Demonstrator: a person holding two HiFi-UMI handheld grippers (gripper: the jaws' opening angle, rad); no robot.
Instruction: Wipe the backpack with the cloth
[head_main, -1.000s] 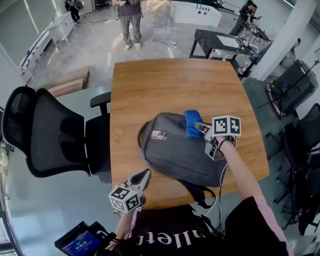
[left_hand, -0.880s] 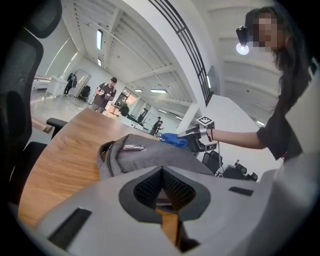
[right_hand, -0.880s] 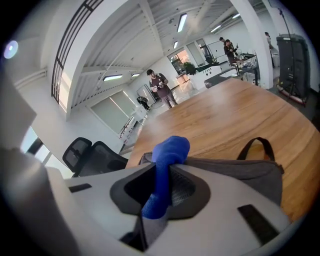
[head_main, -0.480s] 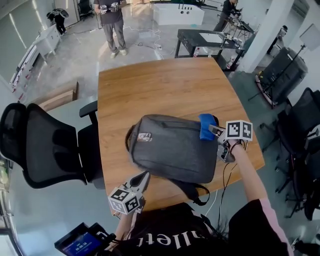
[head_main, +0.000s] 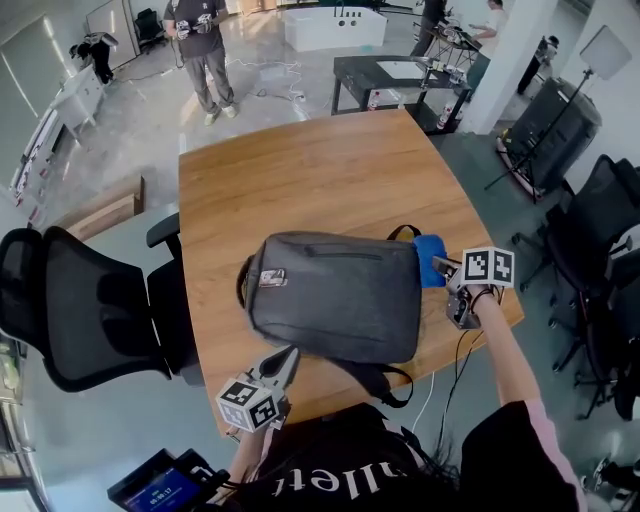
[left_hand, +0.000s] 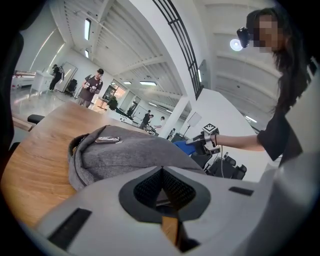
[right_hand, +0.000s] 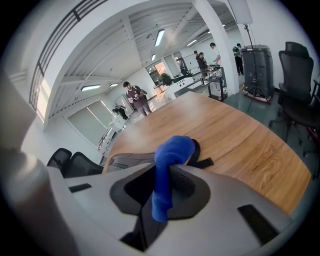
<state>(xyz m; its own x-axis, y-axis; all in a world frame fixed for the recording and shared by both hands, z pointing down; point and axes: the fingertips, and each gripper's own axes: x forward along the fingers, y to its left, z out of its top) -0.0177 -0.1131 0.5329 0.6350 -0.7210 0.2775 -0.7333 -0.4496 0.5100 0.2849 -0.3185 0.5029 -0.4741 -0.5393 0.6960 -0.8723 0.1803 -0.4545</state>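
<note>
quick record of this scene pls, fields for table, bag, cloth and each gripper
surface: wooden table
bag: grey backpack, lying flat near the person's edge of the table
cloth: blue cloth, at the bag's handle end
right: right gripper, shut on the blue cloth
left: left gripper, shut, nothing between its jaws, by the bag's near side

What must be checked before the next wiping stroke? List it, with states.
1. Cloth clamped in the right gripper: ok.
2. Cloth pressed on the backpack: cannot tell; it sits at the end nearest that gripper.
3. Backpack lying flat on the table: ok.
4. Left gripper bracing the backpack: not ok; it is shut on nothing, at the bag's near edge.
</note>
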